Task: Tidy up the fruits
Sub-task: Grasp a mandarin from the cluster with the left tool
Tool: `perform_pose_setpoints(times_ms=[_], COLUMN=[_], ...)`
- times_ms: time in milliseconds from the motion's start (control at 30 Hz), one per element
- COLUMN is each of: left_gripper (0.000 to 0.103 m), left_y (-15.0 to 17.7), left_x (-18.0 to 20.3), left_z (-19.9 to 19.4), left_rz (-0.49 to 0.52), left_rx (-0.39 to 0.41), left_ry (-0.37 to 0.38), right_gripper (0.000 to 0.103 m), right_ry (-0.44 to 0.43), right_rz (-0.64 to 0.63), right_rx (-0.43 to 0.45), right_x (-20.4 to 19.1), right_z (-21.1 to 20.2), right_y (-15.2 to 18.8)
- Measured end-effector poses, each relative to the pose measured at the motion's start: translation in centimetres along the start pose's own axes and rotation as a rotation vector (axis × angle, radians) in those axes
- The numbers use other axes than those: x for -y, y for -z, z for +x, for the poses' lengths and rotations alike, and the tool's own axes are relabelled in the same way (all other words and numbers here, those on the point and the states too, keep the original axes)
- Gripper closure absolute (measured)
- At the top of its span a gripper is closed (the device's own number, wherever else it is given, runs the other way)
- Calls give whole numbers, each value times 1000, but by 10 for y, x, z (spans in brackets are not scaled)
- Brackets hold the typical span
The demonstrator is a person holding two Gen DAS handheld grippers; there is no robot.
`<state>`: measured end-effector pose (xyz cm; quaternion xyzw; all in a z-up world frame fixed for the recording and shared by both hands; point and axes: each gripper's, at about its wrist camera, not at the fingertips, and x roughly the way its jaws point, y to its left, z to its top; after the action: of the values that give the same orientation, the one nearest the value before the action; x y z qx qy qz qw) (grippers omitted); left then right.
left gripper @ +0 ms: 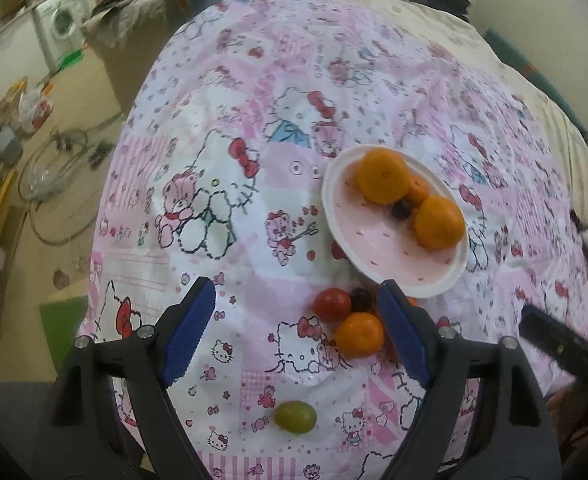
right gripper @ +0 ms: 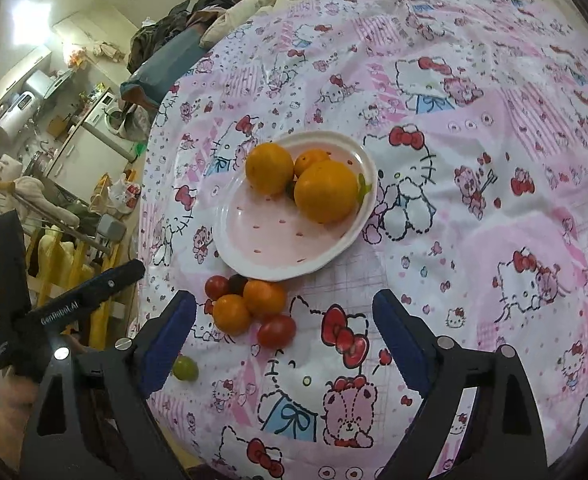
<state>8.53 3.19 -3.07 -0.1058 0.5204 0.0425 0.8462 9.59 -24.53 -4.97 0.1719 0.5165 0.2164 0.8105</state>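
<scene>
A pink and white plate (left gripper: 377, 256) (right gripper: 270, 236) on the patterned cloth holds two big oranges (left gripper: 381, 176) (right gripper: 325, 190), a small orange and a dark grape (left gripper: 401, 209). Just in front of it lies a cluster: a red tomato (left gripper: 332, 303) (right gripper: 216, 286), a dark grape (left gripper: 361, 299) (right gripper: 238, 282), small oranges (left gripper: 359, 335) (right gripper: 232, 314) and a second tomato (right gripper: 276, 331). A green grape (left gripper: 295, 417) (right gripper: 185, 368) lies nearer. My left gripper (left gripper: 295, 308) is open above the cloth before the cluster. My right gripper (right gripper: 284, 314) is open over the cluster, empty.
The Hello Kitty cloth (left gripper: 254, 120) (right gripper: 473, 160) covers a bed-like surface. Its left edge drops to a cluttered floor with a washing machine (left gripper: 60, 26) and a drying rack (right gripper: 54, 236). The other gripper's black body shows at each view's edge (left gripper: 561, 344) (right gripper: 54, 312).
</scene>
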Motion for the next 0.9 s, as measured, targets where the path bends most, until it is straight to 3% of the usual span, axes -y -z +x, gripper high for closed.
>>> perform_pose_setpoints(times_ms=[167, 333, 500, 733, 833, 900], left_gripper=[23, 24, 28, 48, 64, 64], left_y=[0, 15, 28, 36, 40, 40], left_x=[-10, 0, 25, 45, 46, 46], left_z=[20, 49, 64, 84, 90, 90], left_rz=[-64, -101, -69, -7, -6, -2], left_rx=[-85, -231, -289, -355, -370, -369], left_ry=[21, 93, 112, 108, 115, 118], right_gripper=[10, 10, 10, 10, 10, 10], right_ry=[-5, -11, -22, -38, -45, -48], right_rz=[46, 90, 135, 164, 173, 177], right_rx=[-11, -8, -14, -8, 0, 4], right_x=[6, 14, 23, 31, 34, 36], right_z=[6, 7, 7, 2, -2, -4], right_y=[-2, -5, -7, -7, -7, -7])
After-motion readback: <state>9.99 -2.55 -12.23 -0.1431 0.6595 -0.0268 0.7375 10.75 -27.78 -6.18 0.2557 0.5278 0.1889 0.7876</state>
